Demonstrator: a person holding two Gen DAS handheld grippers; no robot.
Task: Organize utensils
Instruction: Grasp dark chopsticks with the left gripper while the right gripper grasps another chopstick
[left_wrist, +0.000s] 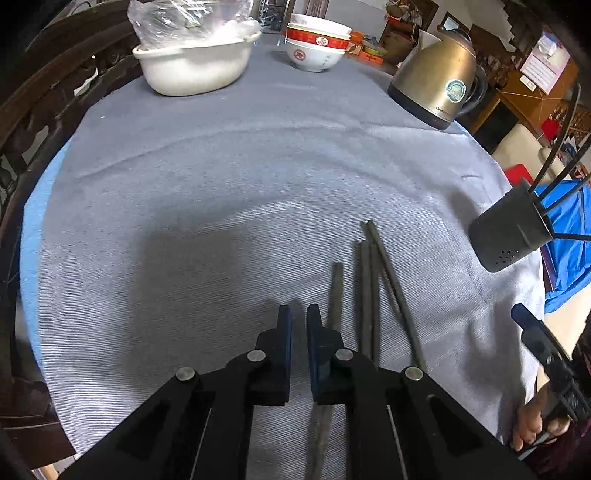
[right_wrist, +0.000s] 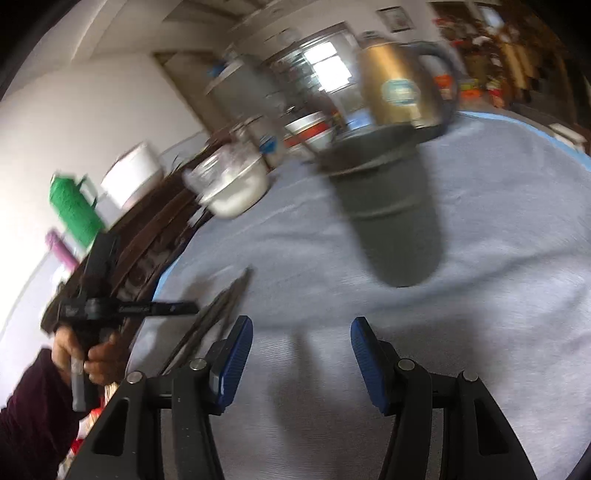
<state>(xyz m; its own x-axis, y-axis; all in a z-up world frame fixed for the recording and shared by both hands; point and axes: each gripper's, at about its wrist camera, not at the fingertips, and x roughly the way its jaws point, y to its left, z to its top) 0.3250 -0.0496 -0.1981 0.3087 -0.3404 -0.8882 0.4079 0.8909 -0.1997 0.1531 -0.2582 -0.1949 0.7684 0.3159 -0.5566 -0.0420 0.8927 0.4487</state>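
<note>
Several dark chopsticks (left_wrist: 369, 295) lie loose on the grey tablecloth (left_wrist: 221, 206); in the right wrist view the chopsticks (right_wrist: 218, 306) are blurred. My left gripper (left_wrist: 299, 317) hovers over them, shut, with only a thin strip of cloth showing between its pads. One chopstick (left_wrist: 334, 288) runs under its right finger, not visibly clamped. A dark grey holder (left_wrist: 513, 229) at the table's right edge has chopsticks (left_wrist: 554, 177) sticking out. My right gripper (right_wrist: 301, 332) stands open and empty, short of the holder (right_wrist: 388, 206).
A white basin (left_wrist: 192, 70) with a plastic bag, stacked bowls (left_wrist: 317, 44) and a brass-coloured kettle (left_wrist: 439, 85) line the far edge. A dark wooden chair (left_wrist: 37, 110) stands left. Blue fabric (left_wrist: 569, 258) hangs right. A hand (left_wrist: 535, 424) grips the right tool.
</note>
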